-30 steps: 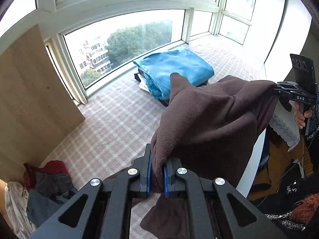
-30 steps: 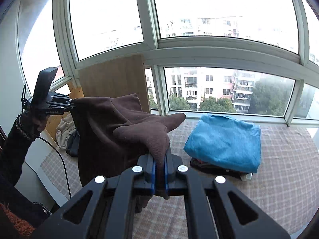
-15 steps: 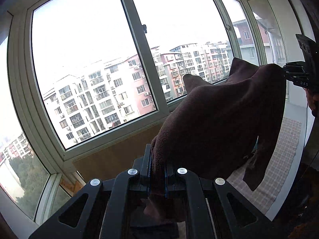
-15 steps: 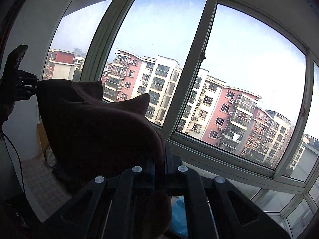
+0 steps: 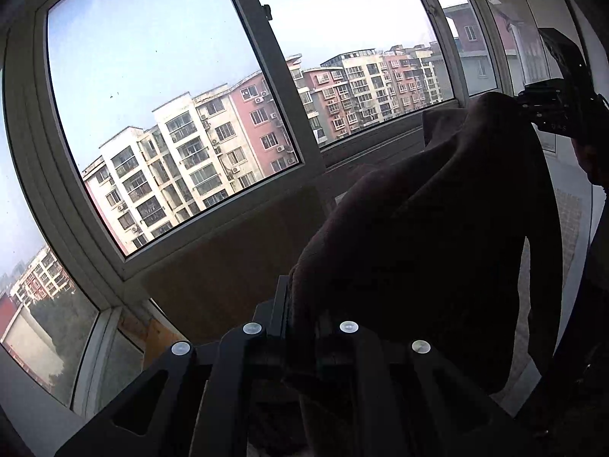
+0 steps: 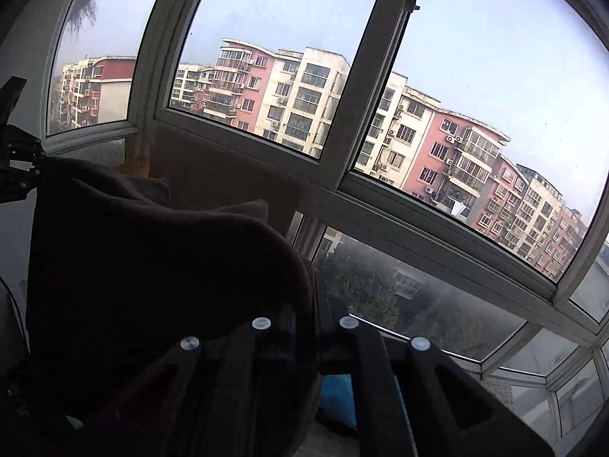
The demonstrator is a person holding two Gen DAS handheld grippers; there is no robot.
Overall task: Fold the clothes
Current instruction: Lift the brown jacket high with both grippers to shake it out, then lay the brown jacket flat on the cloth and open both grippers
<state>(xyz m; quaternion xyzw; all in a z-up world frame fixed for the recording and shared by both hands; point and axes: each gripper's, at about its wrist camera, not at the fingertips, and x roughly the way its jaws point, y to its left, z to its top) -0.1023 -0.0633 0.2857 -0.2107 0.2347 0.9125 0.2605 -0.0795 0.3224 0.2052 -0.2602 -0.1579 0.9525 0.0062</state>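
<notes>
We hold the brown garment [image 5: 437,236] stretched in the air before the window [image 5: 160,114]: our left gripper [image 5: 304,316] fingers are clamped on one edge, our right gripper [image 6: 308,320] fingers clamped on the other.

We see curved bay window [image 5: 171,122], grey frames [image 6: 365,87], bright daylight; apartment blocks [image 6: 289,91] outside; wooden board [image 5: 236,251] against sill.

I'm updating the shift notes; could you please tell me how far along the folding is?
Done: only a sliver of blue cloth shows below. In hand: the brown garment hangs unfolded between the shut left gripper and right gripper. Left: laying it down and folding it.
</notes>
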